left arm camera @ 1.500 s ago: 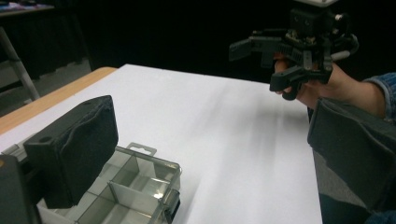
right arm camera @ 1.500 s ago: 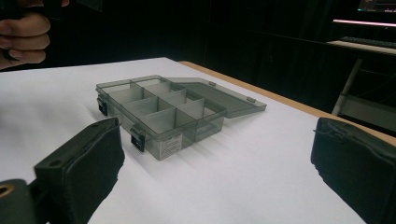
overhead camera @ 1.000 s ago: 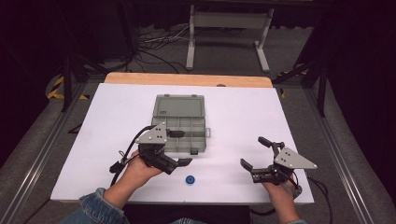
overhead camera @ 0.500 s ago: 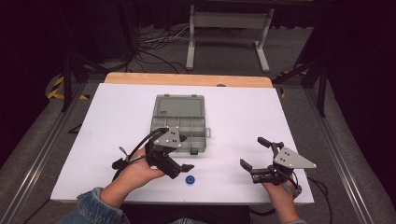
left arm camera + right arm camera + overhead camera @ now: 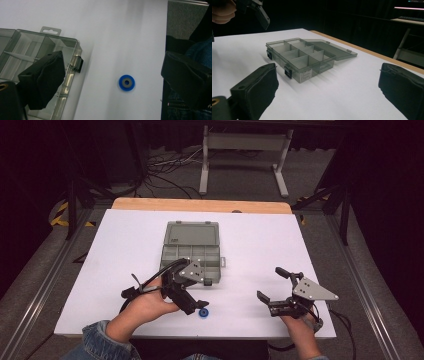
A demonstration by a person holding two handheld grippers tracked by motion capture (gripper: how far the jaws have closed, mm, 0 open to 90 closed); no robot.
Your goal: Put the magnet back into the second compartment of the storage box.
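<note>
presently: left claw (image 5: 113, 82) jaws wide, just been opening, holding nothing | blue ring (image 5: 126, 82) flat on table between jaws, box (image 5: 37, 65) beside | advice: centre over ring, descend straight, close evenly

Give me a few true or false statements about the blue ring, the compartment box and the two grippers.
1. The blue ring lies on the white table, outside the compartment box. True.
2. The box's lid is shut. False: it lies open.
3. The left gripper holds the ring. False: its open jaws hover over it.
4. The right gripper is open and holds nothing. True.
5. The compartments are full of parts. False: they look empty.
</note>
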